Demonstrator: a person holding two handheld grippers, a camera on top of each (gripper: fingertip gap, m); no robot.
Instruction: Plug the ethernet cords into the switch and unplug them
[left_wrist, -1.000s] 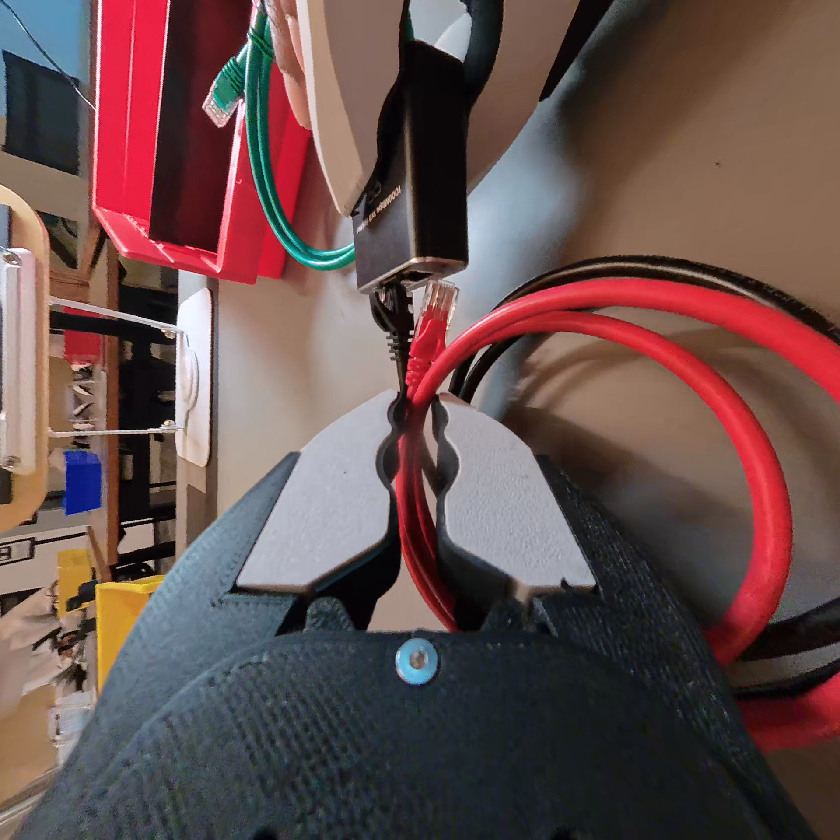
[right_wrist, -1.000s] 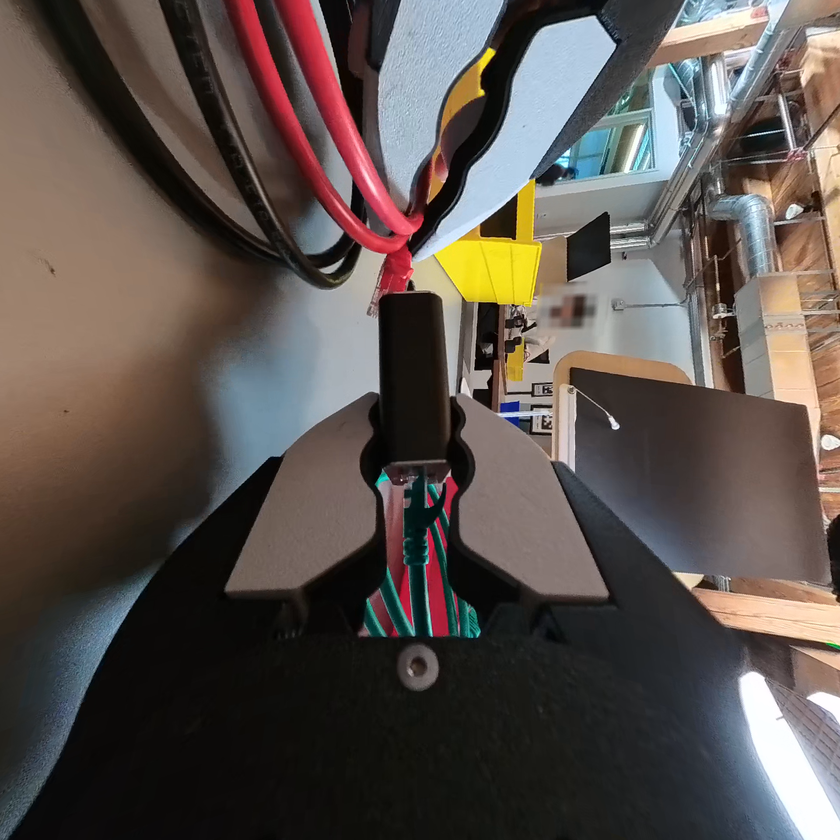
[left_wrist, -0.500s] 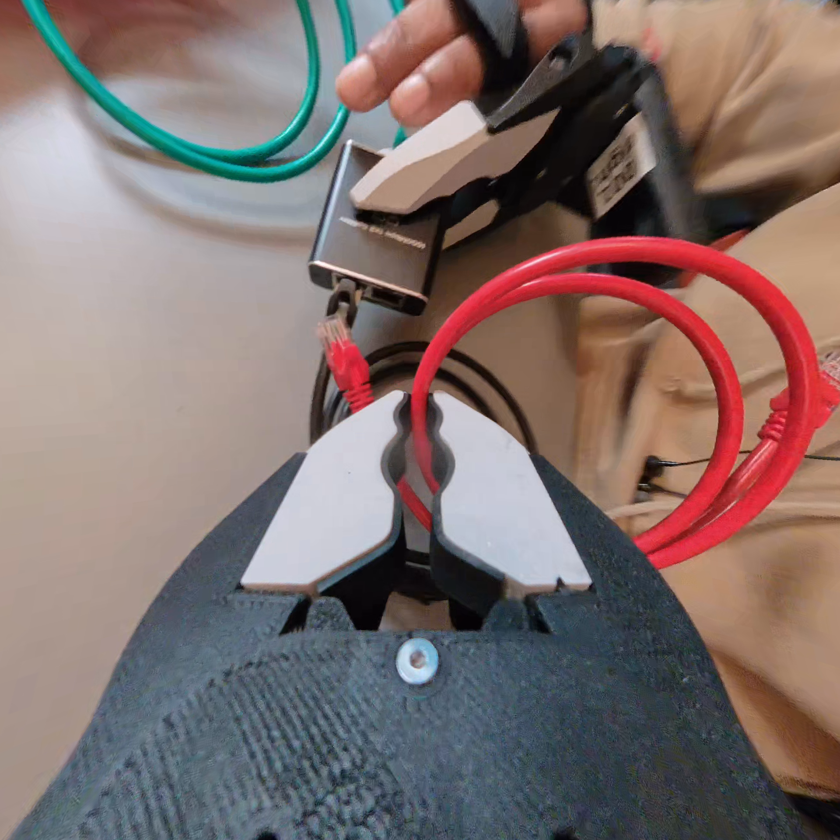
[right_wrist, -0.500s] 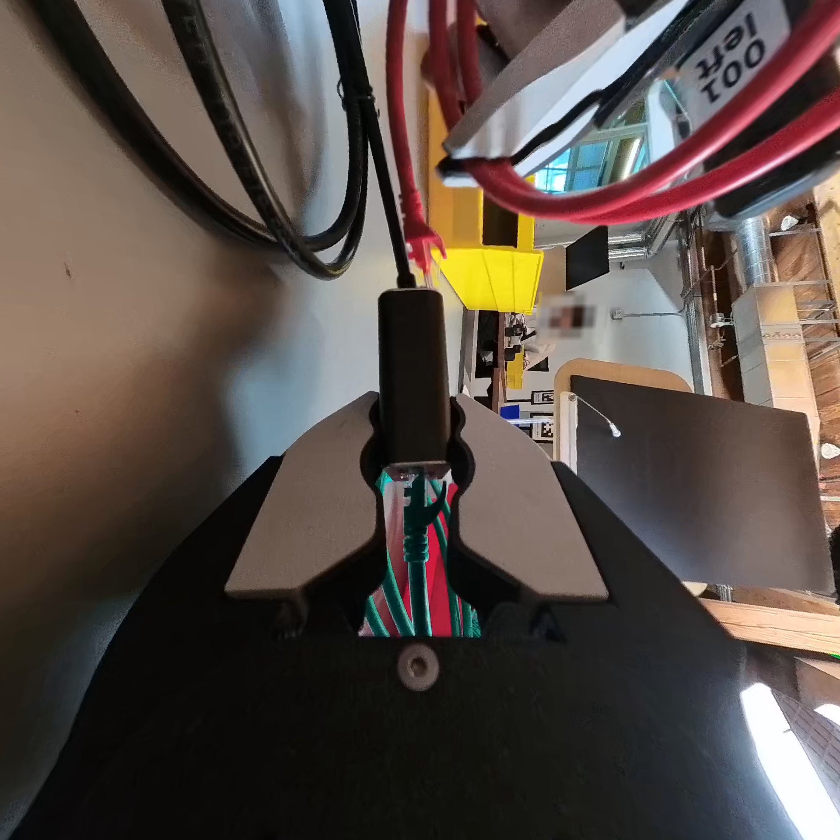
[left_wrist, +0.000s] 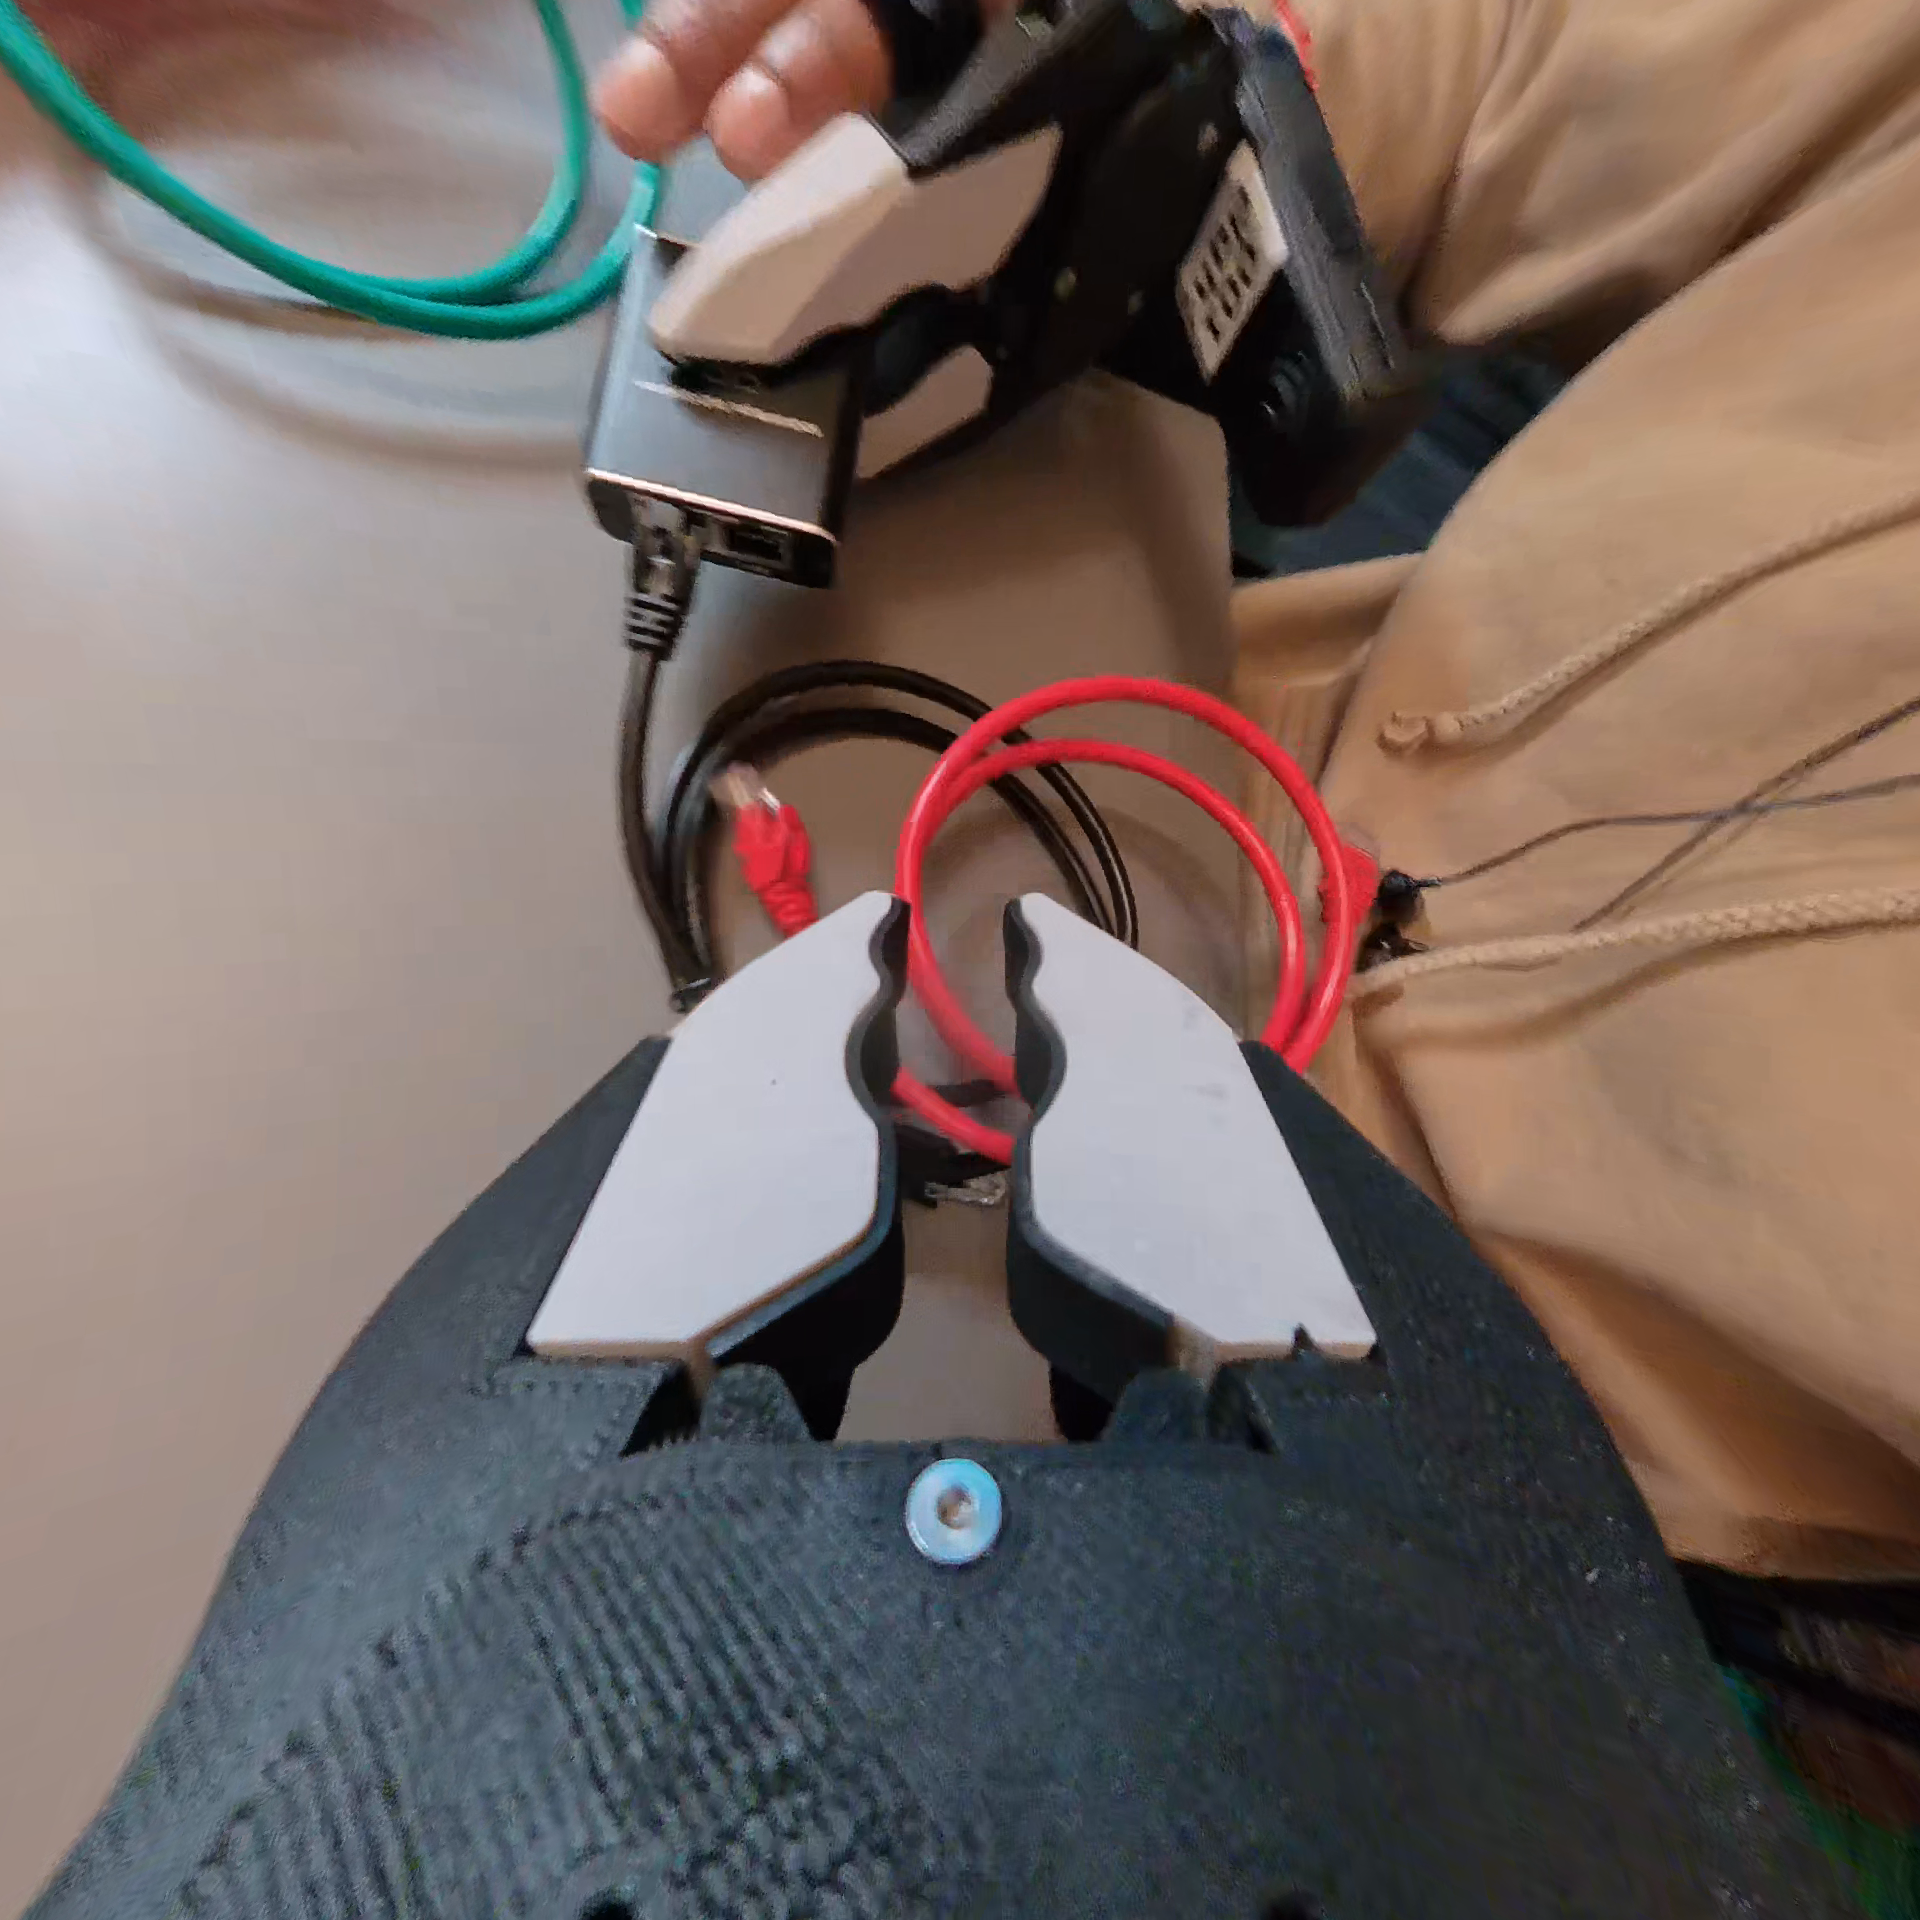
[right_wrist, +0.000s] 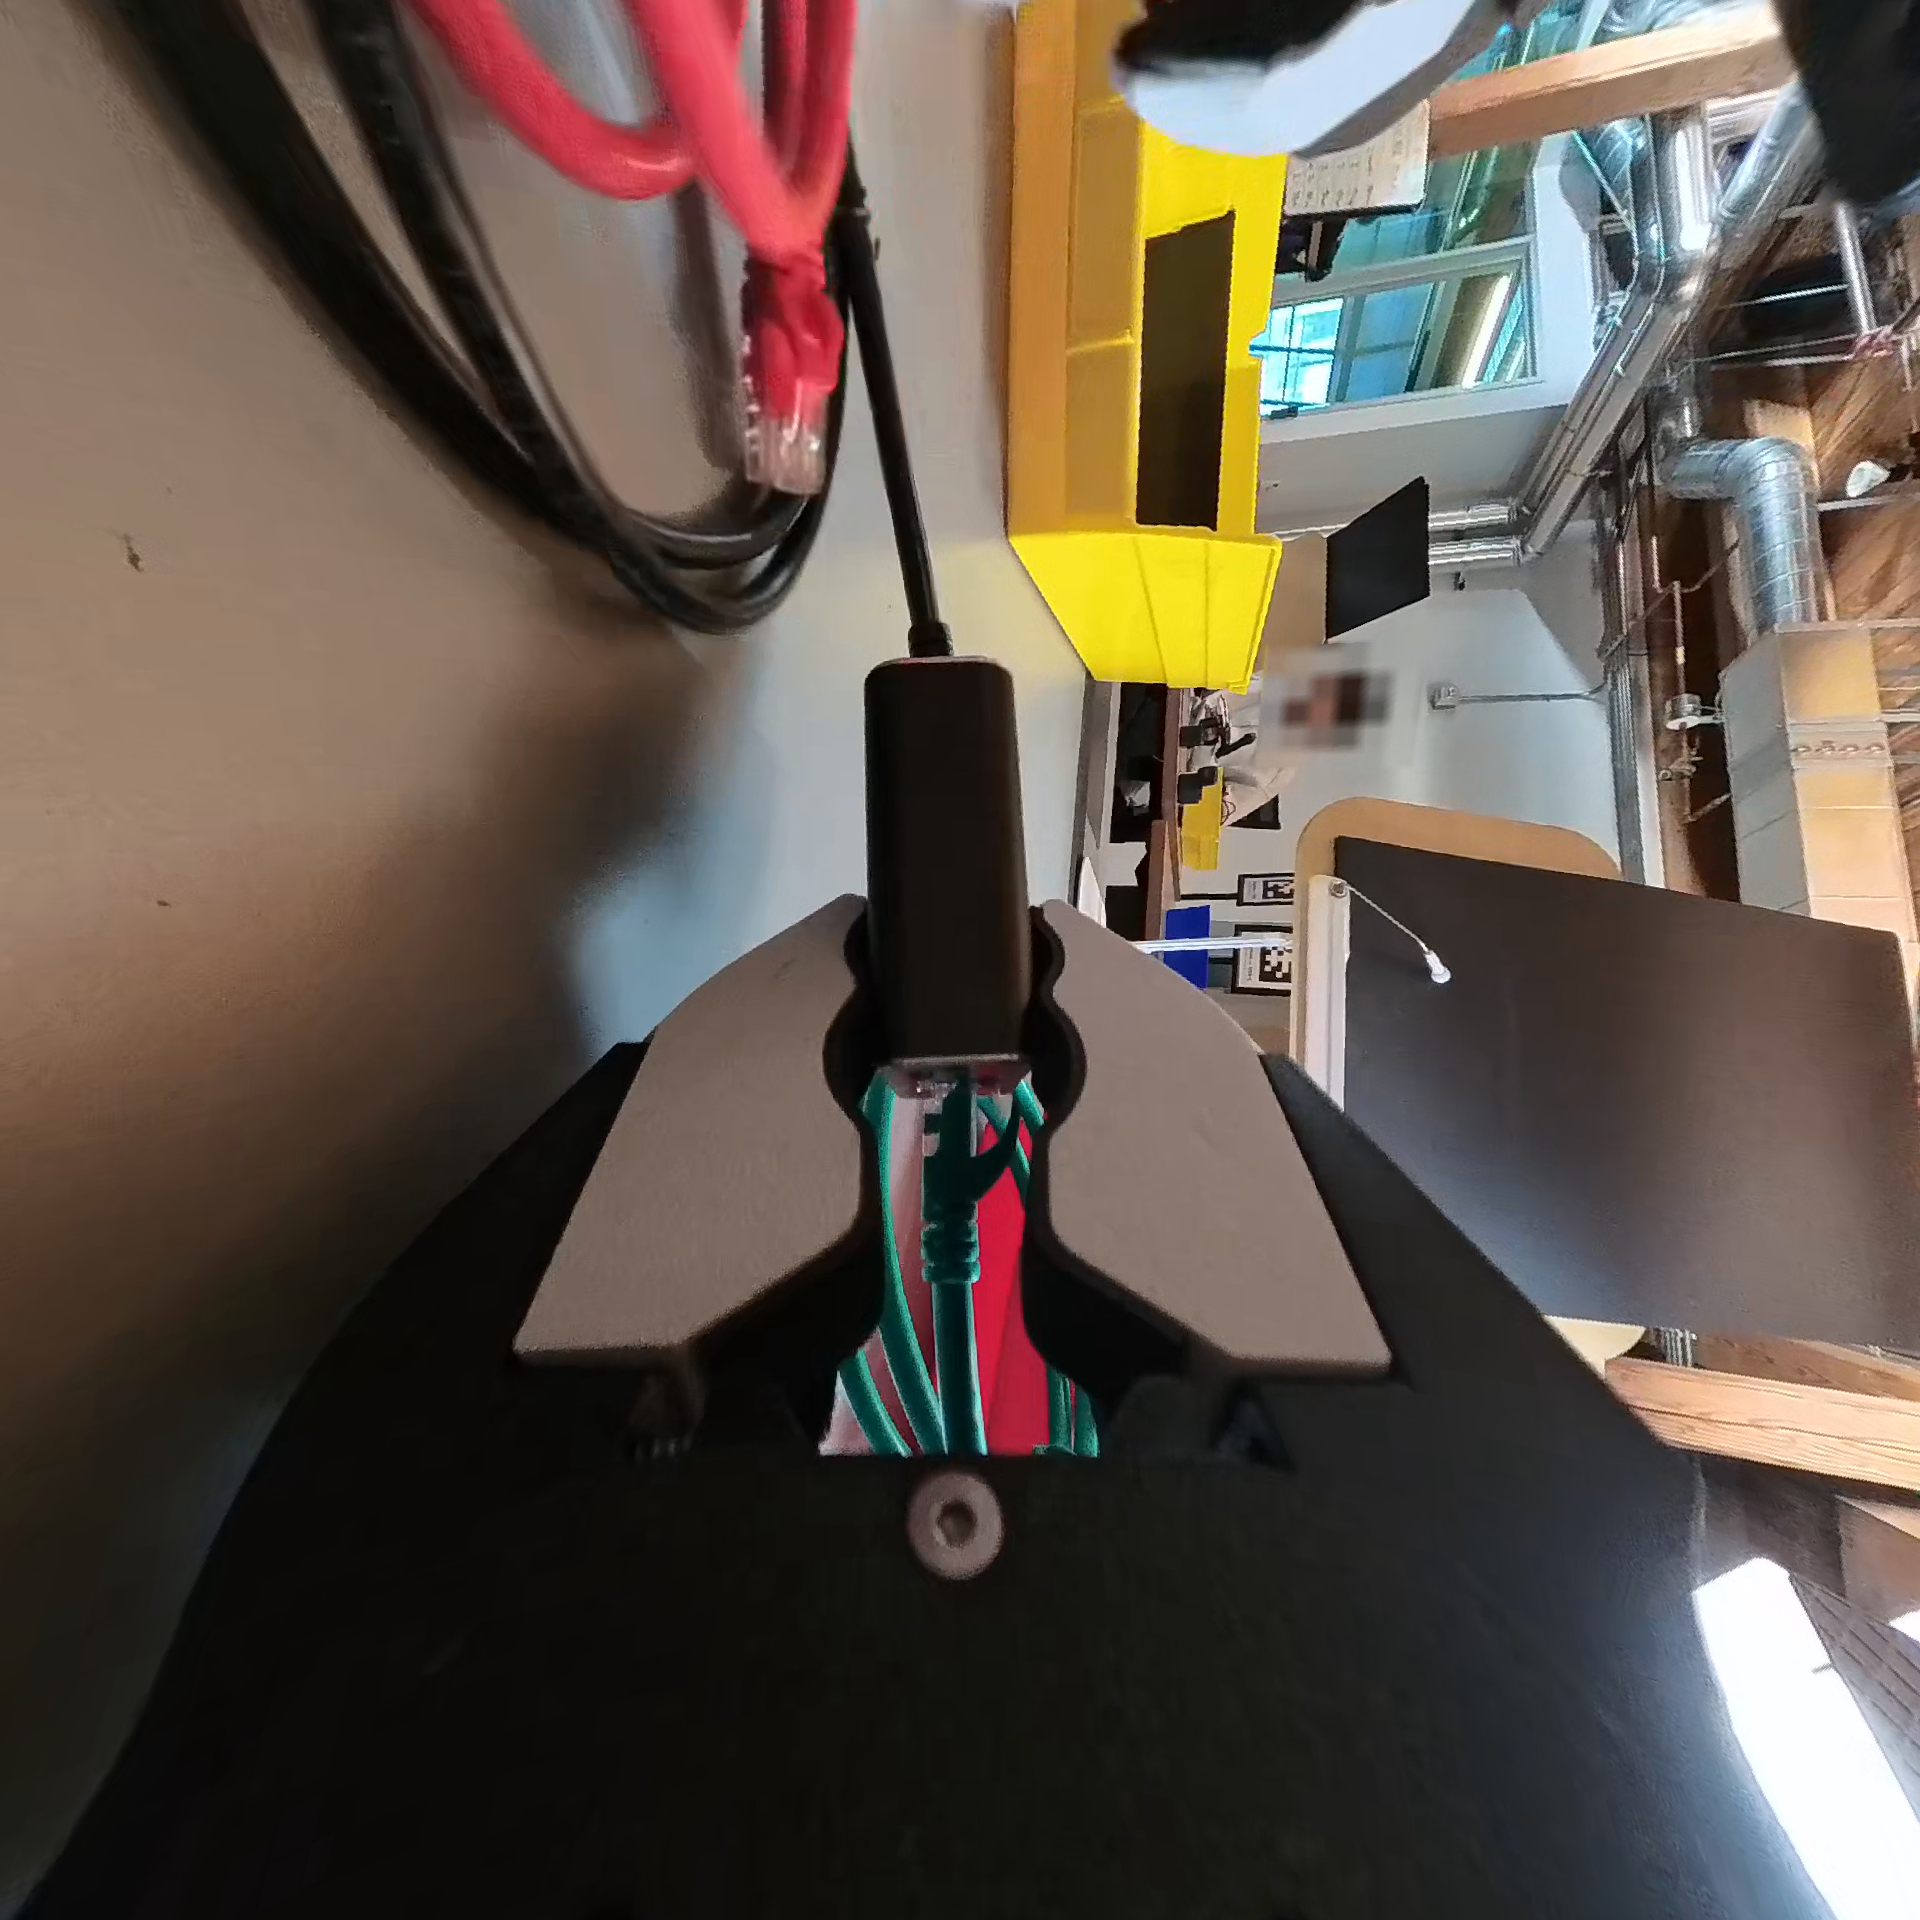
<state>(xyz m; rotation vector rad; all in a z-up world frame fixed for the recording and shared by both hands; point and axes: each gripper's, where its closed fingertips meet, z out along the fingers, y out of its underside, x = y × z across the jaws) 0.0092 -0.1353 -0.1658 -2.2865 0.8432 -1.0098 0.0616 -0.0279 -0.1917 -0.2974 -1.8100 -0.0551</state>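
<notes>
My right gripper (right_wrist: 945, 920) is shut on the small black switch (right_wrist: 940, 831) and holds it above the table. A green cord (right_wrist: 951, 1236) is plugged into its near end and a black cable (right_wrist: 894, 436) into its far end. In the left wrist view the switch (left_wrist: 717, 457) has one empty port facing me. My left gripper (left_wrist: 956, 920) is open and empty. The coiled red cord (left_wrist: 1278, 862) lies on the table below and beyond its fingers, its plug (left_wrist: 767, 836) loose and apart from the switch. The red plug (right_wrist: 784, 384) also shows, blurred, in the right wrist view.
A coiled black cable (left_wrist: 1081, 831) lies under the red cord on the beige table (left_wrist: 260, 831). Green cord loops (left_wrist: 416, 296) lie at the far left. A person's tan hoodie (left_wrist: 1558, 727) fills the right. A yellow bin (right_wrist: 1101, 343) stands beyond the switch. The left gripper's tips are roughly 12 cm from the right gripper's.
My left gripper has opened and let go of the red cord, which now lies on the table, its plug farther from the switch. The right gripper still holds the switch.
</notes>
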